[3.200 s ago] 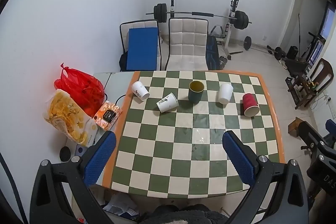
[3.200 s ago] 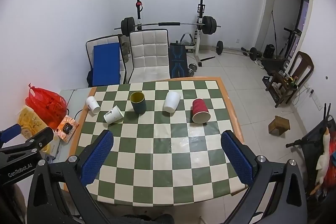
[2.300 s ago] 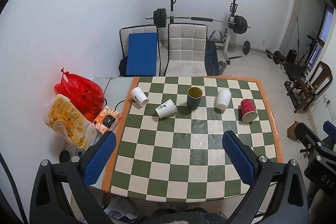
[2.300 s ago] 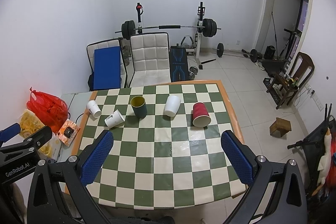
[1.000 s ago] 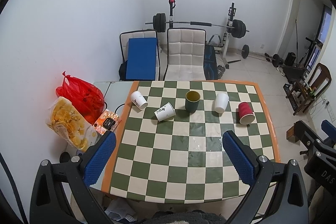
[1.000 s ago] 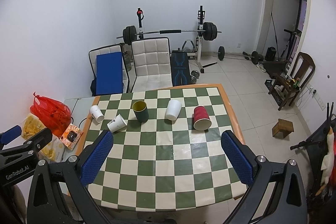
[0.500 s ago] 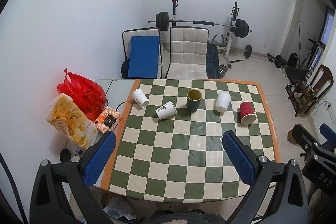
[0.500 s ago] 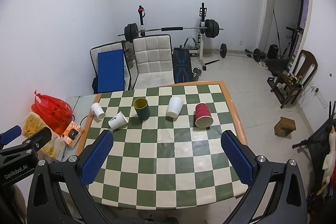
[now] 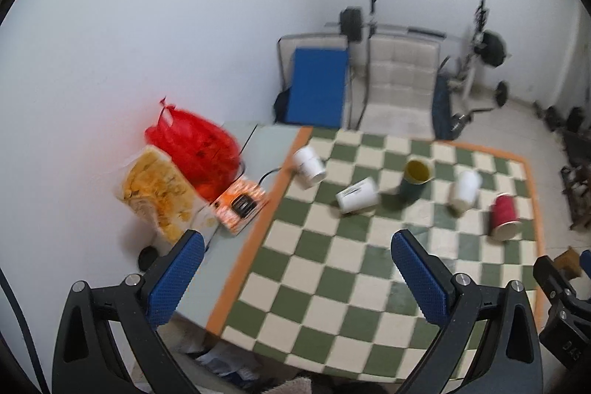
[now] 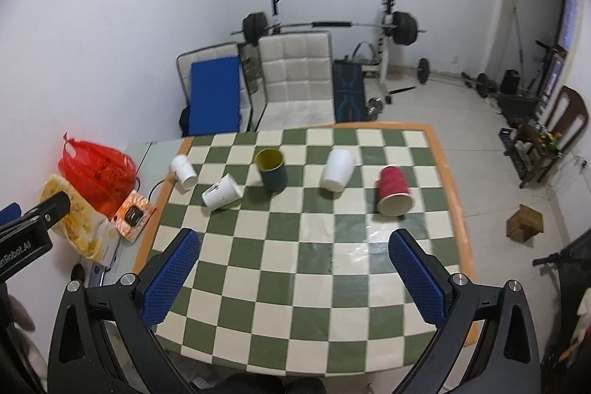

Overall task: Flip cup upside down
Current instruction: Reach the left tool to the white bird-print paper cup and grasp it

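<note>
Several cups stand in a row on the far half of the green-and-white checkered table (image 10: 303,268). A dark green cup (image 10: 272,170) with a yellow inside stands upright, mouth up; it also shows in the left wrist view (image 9: 415,179). Two white paper cups (image 10: 183,171) (image 10: 221,197) lie on their sides at the left. A white cup (image 10: 337,170) stands mouth down. A red cup (image 10: 392,190) lies tilted at the right. My left gripper (image 9: 295,277) and right gripper (image 10: 295,277) are both open and empty, high above the table's near edge.
A red bag (image 10: 96,175), a snack bag (image 10: 75,226) and an orange packet (image 10: 133,211) lie on the grey side surface left of the table. Chairs (image 10: 295,80) and a barbell rack (image 10: 328,24) stand behind. A wooden block (image 10: 524,222) sits on the floor at the right.
The left wrist view has swung to the left, so the table now sits to the right in it and is blurred. The right gripper has come slightly closer. Cups have not moved.
</note>
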A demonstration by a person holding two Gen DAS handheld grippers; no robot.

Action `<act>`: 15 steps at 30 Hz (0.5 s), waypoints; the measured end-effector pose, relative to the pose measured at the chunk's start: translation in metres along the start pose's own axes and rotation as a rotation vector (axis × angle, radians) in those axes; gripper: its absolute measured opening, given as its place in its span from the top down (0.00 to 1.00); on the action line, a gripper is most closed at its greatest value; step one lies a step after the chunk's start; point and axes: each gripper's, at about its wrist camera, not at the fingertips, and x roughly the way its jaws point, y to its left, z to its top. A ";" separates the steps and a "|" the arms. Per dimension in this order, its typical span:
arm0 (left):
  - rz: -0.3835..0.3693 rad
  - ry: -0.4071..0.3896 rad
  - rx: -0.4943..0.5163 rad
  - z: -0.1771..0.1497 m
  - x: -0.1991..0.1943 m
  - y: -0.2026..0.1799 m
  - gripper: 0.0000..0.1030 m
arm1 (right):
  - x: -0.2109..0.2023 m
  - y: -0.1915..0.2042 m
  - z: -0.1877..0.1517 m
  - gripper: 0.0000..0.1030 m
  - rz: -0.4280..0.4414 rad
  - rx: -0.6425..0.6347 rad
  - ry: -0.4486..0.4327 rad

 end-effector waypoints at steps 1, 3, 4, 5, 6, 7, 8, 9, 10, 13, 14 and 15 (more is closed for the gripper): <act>0.016 0.008 -0.003 0.000 0.010 0.002 0.00 | 0.009 0.004 -0.004 0.00 0.004 -0.006 0.009; 0.039 0.037 -0.002 0.002 0.031 0.005 0.00 | 0.032 0.017 -0.007 0.00 0.015 -0.017 0.026; 0.043 0.048 -0.002 0.004 0.044 0.007 0.00 | 0.049 0.026 -0.004 0.00 0.015 -0.025 0.043; 0.051 0.062 0.001 0.005 0.056 0.009 0.00 | 0.059 0.032 -0.003 0.00 0.022 -0.027 0.051; 0.046 0.077 0.008 0.008 0.067 0.011 0.00 | 0.076 0.041 -0.001 0.00 0.020 -0.029 0.062; 0.040 0.086 0.011 0.012 0.078 0.013 0.00 | 0.087 0.046 0.001 0.00 0.018 -0.032 0.073; 0.041 0.096 0.015 0.015 0.089 0.015 0.00 | 0.101 0.053 0.003 0.00 0.022 -0.032 0.088; 0.037 0.112 0.022 0.020 0.103 0.017 0.00 | 0.113 0.059 0.005 0.00 0.020 -0.031 0.096; 0.028 0.124 0.025 0.024 0.114 0.019 0.00 | 0.130 0.068 0.009 0.00 0.005 -0.033 0.107; 0.018 0.171 0.047 0.037 0.155 0.022 0.00 | 0.167 0.085 0.014 0.00 -0.010 -0.023 0.136; 0.015 0.187 0.053 0.041 0.168 0.023 0.00 | 0.182 0.090 0.017 0.00 -0.014 -0.018 0.152; 0.015 0.201 0.062 0.045 0.179 0.023 0.00 | 0.192 0.093 0.019 0.00 -0.015 -0.010 0.165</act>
